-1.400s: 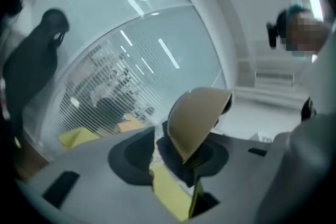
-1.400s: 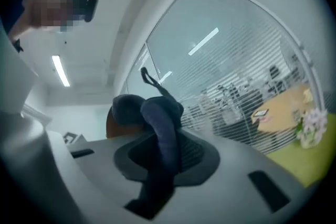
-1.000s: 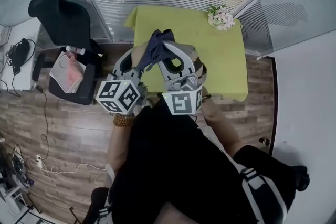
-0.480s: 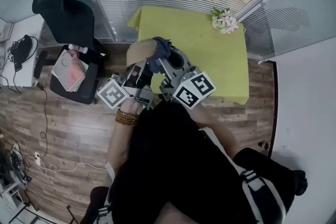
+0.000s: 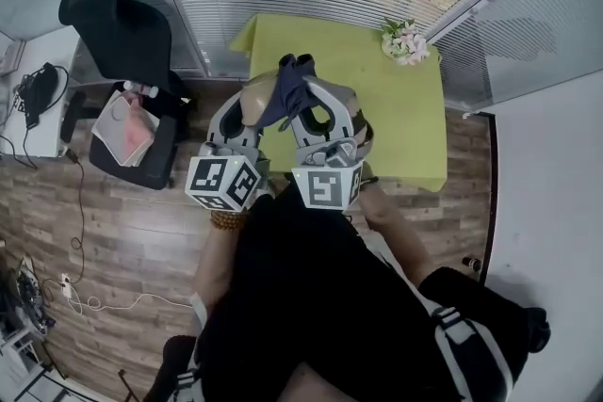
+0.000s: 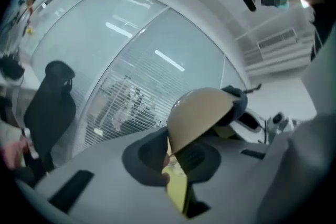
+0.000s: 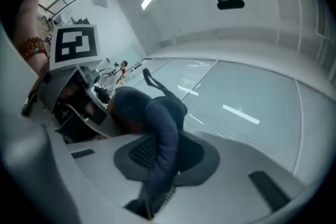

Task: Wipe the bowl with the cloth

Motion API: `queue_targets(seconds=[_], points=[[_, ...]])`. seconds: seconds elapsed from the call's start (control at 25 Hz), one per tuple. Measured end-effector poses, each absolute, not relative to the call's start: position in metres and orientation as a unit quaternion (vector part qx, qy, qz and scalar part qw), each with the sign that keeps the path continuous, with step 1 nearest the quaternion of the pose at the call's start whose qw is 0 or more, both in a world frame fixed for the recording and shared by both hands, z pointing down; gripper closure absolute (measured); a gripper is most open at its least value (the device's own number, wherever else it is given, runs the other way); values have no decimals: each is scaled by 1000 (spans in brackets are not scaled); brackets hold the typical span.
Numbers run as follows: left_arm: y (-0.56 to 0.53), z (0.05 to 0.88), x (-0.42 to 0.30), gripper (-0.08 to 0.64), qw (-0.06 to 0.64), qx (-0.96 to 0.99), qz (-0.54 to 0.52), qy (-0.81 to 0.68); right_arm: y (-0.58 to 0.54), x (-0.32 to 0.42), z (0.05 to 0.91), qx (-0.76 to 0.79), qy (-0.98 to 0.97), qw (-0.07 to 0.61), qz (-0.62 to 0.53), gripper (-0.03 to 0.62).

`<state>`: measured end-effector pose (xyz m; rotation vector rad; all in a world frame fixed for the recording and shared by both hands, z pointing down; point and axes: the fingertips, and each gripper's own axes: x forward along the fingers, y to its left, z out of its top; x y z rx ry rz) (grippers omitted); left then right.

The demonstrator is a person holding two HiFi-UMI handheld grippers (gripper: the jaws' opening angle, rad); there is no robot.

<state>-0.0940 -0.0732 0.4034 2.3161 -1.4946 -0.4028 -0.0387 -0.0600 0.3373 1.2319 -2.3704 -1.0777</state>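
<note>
My left gripper [image 5: 243,113] pinches the tan bowl [image 5: 256,97] by its rim, mid-frame. My right gripper [image 5: 311,113], jaws just tightening, clamps the dark cloth [image 5: 287,88], seemingly against the bowl. Behind are a green table [image 5: 377,89], flowers [image 5: 407,40] upper right, a black chair [image 5: 113,28] upper left, and wooden floor [image 5: 122,221].

Above a green table [image 5: 396,108], a bowl [image 5: 256,101] is held in the left gripper [image 5: 243,113]. A cloth [image 5: 290,82], pinched in the right gripper [image 5: 303,108], whose jaws have just been closing, is laid against it.
</note>
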Motion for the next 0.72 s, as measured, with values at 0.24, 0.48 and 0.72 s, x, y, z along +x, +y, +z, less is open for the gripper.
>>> queue_targets(seconds=[0.24, 0.48, 0.72], points=[[-77, 404, -96, 538, 283, 817, -241, -441, -64, -36, 343, 450, -868, 34, -205, 534], [-79, 398, -93, 543, 394, 777, -377, -316, -78, -45, 340, 391, -918, -63, -23, 537], [-86, 421, -108, 543, 416, 759, -377, -330, -90, -62, 388, 301, -932, -16, 201, 531]])
